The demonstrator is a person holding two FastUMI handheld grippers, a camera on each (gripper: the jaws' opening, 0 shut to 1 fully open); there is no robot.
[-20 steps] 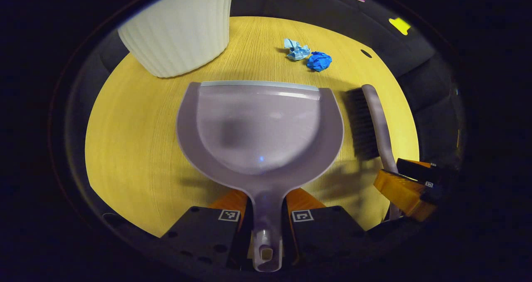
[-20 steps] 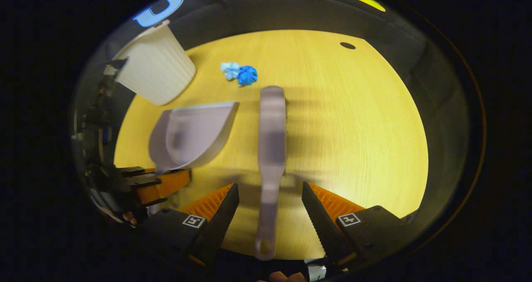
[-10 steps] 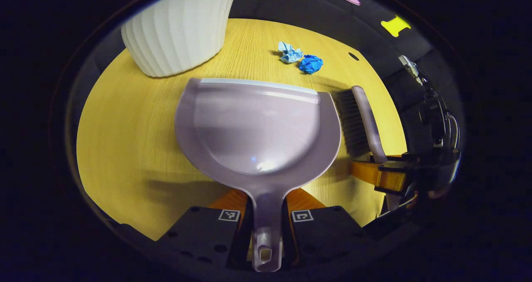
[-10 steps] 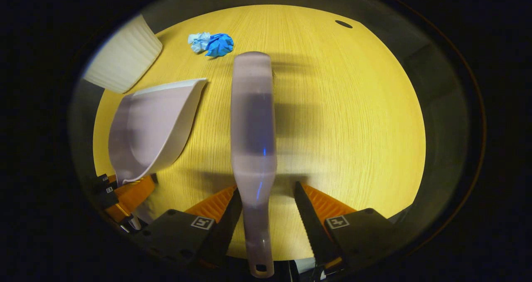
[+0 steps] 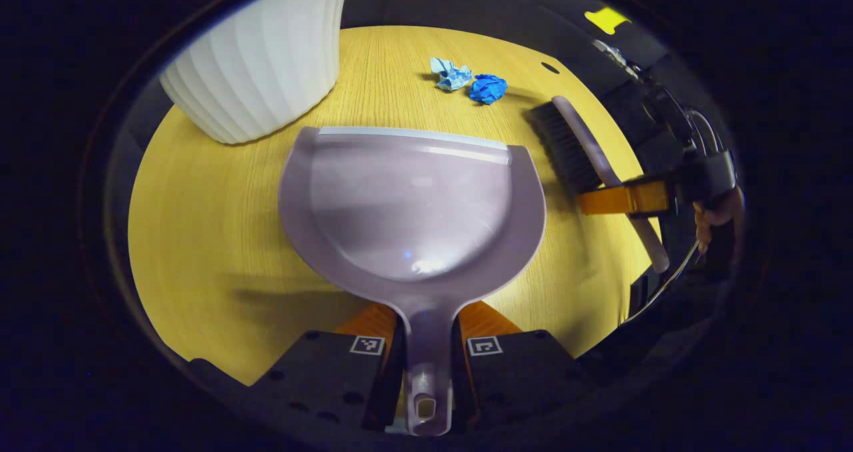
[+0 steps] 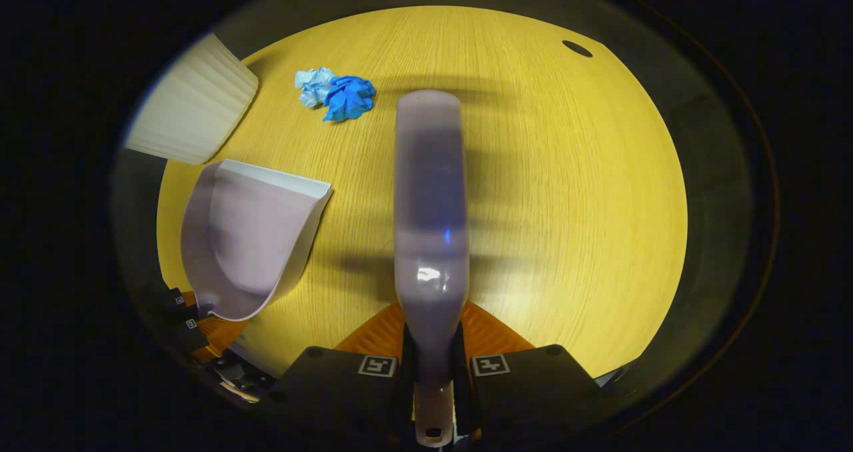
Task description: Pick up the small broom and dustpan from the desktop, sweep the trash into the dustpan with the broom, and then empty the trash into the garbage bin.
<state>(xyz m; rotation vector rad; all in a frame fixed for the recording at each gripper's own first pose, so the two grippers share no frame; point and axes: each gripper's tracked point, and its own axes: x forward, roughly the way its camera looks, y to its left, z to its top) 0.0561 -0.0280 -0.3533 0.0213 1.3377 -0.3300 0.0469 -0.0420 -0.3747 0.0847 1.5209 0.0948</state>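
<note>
So we had the left gripper point(image 5: 426, 345) clamped tight on the dustpan point(image 5: 410, 202) handle, pan held out in front over the yellow table point(image 5: 193, 239) with its open edge facing the white bin point(image 5: 256, 65). The right gripper point(image 6: 433, 365) was pinched shut on the broom point(image 6: 430, 199) handle, the broom sticking straight out ahead. Two blue paper wads point(image 6: 336, 92) sat on the table just past the broom tip, near the bin.
</note>
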